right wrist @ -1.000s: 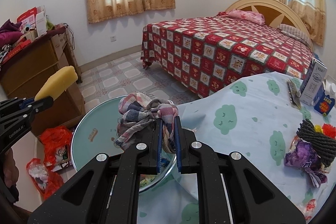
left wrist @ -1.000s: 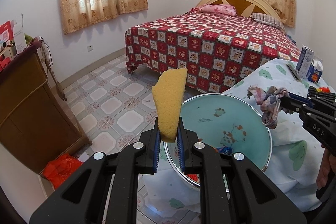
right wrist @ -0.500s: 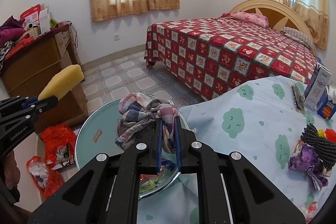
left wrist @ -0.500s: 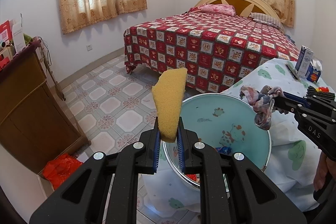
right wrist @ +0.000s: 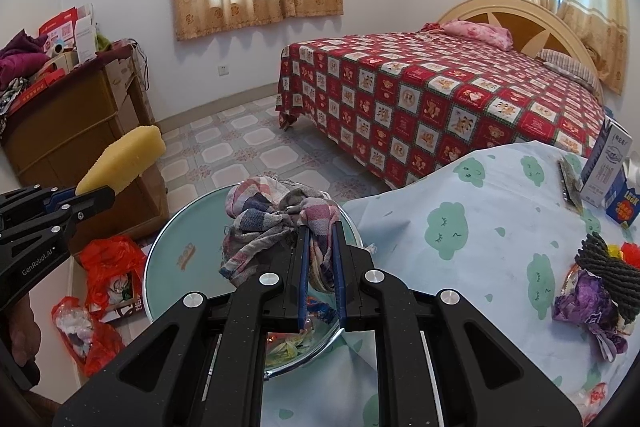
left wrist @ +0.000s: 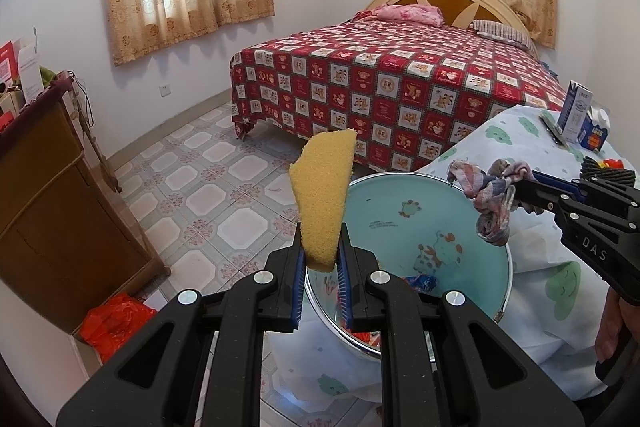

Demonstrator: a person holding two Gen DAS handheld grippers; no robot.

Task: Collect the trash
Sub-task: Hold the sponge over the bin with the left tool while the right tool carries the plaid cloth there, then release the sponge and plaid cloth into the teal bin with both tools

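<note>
Open basin [left wrist: 404,203] mouth below, unobstructed (table [right wrist: 472,195] clutter well right)

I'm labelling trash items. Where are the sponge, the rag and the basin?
sponge [left wrist: 324,195], left wrist view, middle of its yellow face.
rag [right wrist: 272,215], right wrist view, bunched plaid middle.
basin [left wrist: 400,199], left wrist view, bare teal inner wall.

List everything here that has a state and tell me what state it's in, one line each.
Left hand-held gripper: shut on the sponge.
Sponge: held upright, off the table.
Right hand-held gripper: shut on the checked rag.
Checked rag: bunched, hanging over the basin.
Basin: some trash at its bottom.
Milk carton: standing upright.
</note>
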